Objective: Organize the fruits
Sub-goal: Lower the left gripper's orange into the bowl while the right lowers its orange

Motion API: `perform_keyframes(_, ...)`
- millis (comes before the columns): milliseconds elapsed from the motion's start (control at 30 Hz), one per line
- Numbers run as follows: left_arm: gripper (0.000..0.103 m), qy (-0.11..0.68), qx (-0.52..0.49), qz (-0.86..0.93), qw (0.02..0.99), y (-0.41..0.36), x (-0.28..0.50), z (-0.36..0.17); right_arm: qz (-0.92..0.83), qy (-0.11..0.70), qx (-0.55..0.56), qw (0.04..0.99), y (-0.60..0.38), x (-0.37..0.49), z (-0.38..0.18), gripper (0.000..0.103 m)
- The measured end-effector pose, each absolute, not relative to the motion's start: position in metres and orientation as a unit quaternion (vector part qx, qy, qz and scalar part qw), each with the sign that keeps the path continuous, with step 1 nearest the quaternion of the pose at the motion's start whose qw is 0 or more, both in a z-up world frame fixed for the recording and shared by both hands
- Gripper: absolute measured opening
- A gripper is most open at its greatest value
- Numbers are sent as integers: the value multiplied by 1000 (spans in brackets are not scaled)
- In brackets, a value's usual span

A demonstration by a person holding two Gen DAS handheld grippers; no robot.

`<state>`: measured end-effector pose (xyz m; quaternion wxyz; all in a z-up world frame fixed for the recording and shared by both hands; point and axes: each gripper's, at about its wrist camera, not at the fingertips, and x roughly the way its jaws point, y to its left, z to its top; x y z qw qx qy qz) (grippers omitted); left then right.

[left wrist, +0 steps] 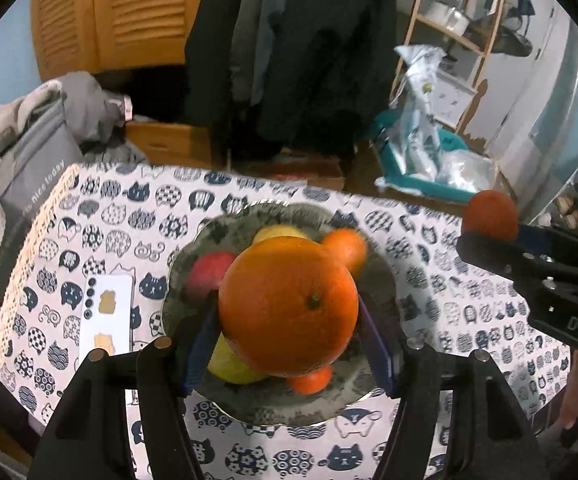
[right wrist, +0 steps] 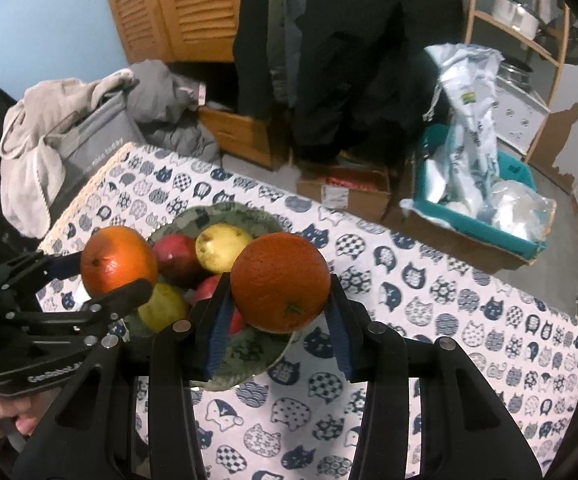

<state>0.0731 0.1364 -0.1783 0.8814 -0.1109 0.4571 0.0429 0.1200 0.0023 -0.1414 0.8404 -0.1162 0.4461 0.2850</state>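
Between my left gripper's blue pads sits a big orange, clamped on both sides and held above the plate. My right gripper is likewise closed on a darker orange, held over the plate's right edge. Already lying on the plate, I judge, are a red apple, two yellow fruits and what look like small tangerines, so most of the sorting looks done. What remains, as I read it, is setting these two oranges down; nothing else lies loose on the cat-print tablecloth except a white card on the left.
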Motion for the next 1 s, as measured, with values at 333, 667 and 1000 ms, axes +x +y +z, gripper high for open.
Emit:
perform_keyframes(333,67,499,-133,47,855,151,88,-218,288,484,-131,816,23,128,-183,43)
perform_keyframes(667,67,532,-138,45,834,150,101,-245,287,496,-133,808,25,129,-196,43)
perform_keyframes(1000,86,517,-123,46,846,148,98,-235,291,506,-121,803,25,135,-201,43)
